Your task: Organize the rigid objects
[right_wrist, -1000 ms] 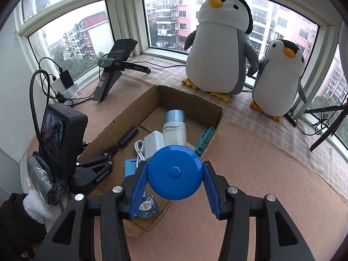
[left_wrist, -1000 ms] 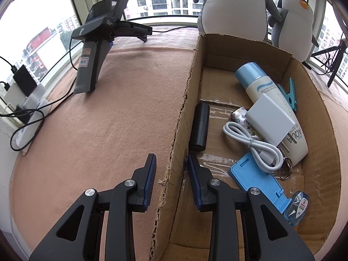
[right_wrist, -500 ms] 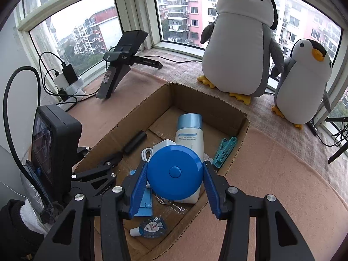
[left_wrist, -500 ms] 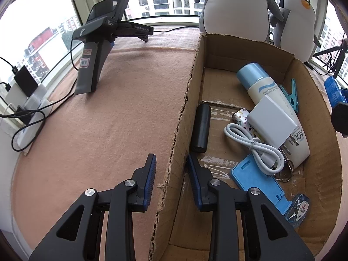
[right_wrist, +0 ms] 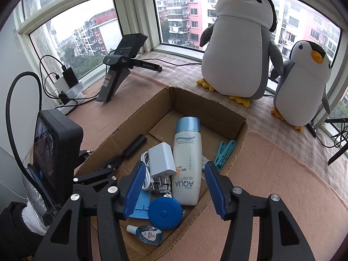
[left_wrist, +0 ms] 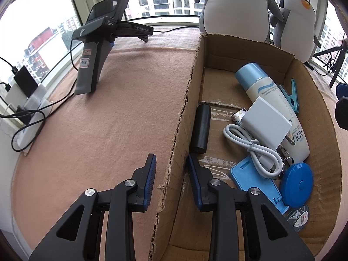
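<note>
So the blue tape measure (right_wrist: 165, 212) is out of the right gripper (right_wrist: 171, 187) now and lying in the cardboard box (right_wrist: 237, 143), right against the AQUA bottle (right_wrist: 187, 161). Its jaws just opened, nothing between them. Left gripper (left_wrist: 170, 182) stays clamped on the box wall. One more item sorted, I'd say.

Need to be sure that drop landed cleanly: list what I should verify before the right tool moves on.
1. Blue tape measure lying inside the cardboard box: ok.
2. Right tool free of it: ok; its jaws have just been opening, with nothing between them.
3. Left tool gripping the box wall: cannot tell; its fingers straddle the wall.
4. Room left in the box: ok; the far end of the floor is bare.
</note>
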{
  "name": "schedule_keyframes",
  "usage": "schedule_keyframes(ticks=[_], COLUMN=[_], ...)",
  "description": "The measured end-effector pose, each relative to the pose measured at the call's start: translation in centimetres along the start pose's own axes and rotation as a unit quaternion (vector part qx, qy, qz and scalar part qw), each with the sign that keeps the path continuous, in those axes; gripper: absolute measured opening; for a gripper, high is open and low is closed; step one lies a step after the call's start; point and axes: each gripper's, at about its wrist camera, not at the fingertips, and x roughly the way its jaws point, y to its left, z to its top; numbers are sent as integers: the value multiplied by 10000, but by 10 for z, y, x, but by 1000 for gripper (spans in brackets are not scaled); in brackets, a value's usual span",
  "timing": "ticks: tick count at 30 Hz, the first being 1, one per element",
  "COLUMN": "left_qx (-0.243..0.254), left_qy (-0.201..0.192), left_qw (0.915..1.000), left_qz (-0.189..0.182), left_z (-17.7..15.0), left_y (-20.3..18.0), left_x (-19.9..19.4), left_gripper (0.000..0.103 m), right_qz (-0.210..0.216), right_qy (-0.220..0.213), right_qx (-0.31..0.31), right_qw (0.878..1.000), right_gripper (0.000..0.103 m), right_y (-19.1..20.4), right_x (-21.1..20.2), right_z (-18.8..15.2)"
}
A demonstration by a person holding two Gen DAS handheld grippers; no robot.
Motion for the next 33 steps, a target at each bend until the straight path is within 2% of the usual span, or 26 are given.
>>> schedule_keyframes(ticks=[12,20,23,29,33], left_qx=[-14,-32,-37,-43,8], left_qy=[18,-13,-121,-364,-511], left_qw=[10000,10000,9999,9993,9987], left_qz=[-5,-9,12,8,-25], left_z=[1,0,2,5,4], left_y=[1,3,4,6,5], left_x=[0,-7,-16,-45,-66], left_gripper=[30,30,37,39,49], right_qz=[-8,-17,-6,-38,-78], right_qy=[26,-10,-48,-193,-311], right_qx=[-51,-33,0,76,204], right_qw=[10000,10000,10000,9998,9993], right_gripper=[60,61,61,62,67], right_y=[1,1,1,0,-4], right_x=[-2,-8,-13,-34,-52], right_z=[-2,-4,-5,-12,-20])
